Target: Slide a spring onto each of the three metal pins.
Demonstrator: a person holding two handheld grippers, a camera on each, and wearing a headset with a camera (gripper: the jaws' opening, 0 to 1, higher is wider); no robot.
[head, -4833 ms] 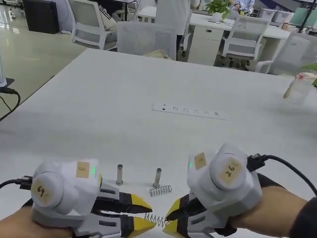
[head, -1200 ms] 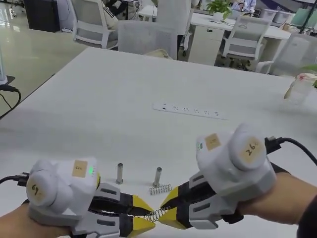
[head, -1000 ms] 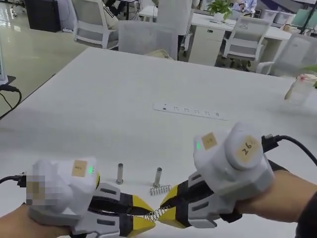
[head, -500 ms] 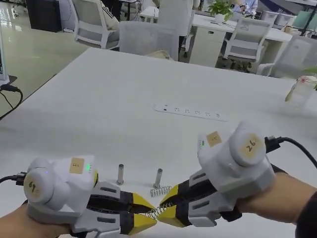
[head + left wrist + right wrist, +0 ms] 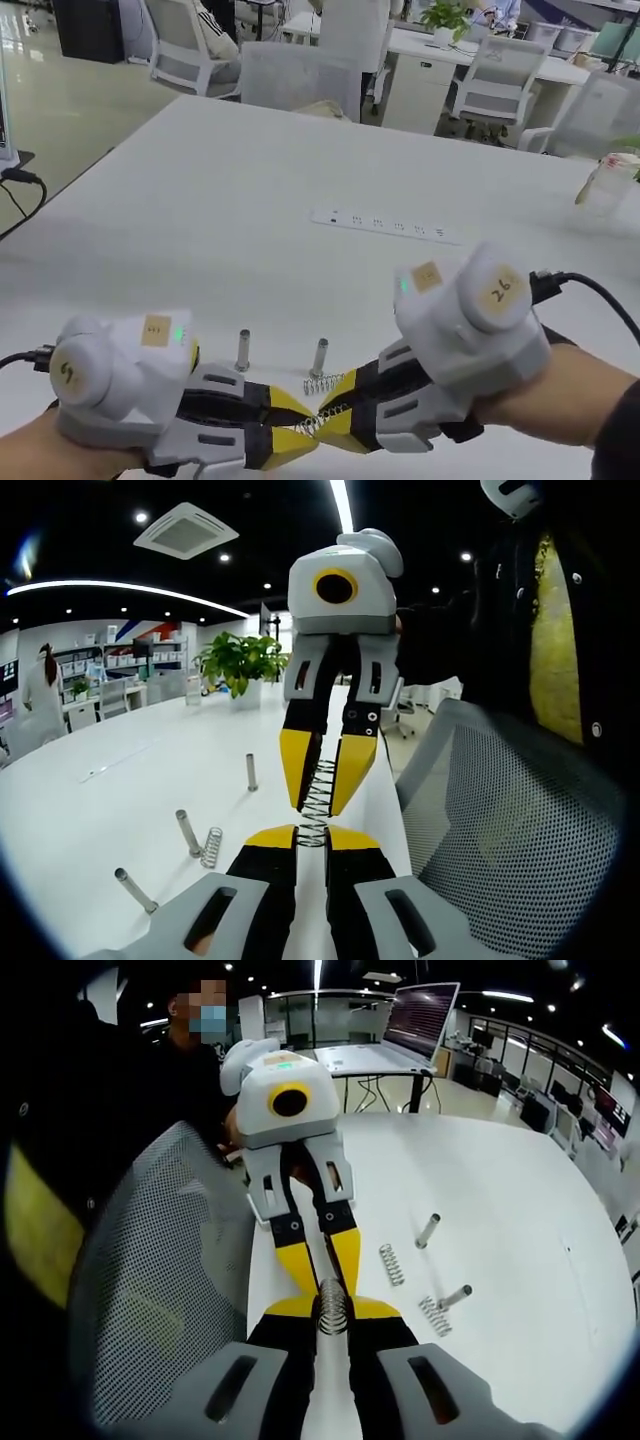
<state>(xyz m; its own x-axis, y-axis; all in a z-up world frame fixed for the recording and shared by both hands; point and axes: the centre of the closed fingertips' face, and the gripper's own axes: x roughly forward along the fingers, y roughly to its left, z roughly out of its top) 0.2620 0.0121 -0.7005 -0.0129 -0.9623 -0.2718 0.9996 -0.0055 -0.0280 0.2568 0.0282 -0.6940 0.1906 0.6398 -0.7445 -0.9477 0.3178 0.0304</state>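
Held spring (image 5: 317, 425): off the tabletop (image 5: 300, 200), just in front of the pins, pinched at both ends; it spans less than it did 4.8 s ago.
Left gripper (image 5: 303, 428): jaws closed on one end of the held spring.
Right gripper (image 5: 332, 420): jaws closed on the other end; its tips now nearly meet the left's, where they stood apart before.
Pins (image 5: 252, 772): three, upright on the tabletop, all bare.
Loose springs (image 5: 389, 1264): two, lying on the tabletop near the pins.
Meaning: the grippers have drawn together, probably to re-grip or pass the spring. One end must be freed before it can go over a pin. No pin is loaded yet.
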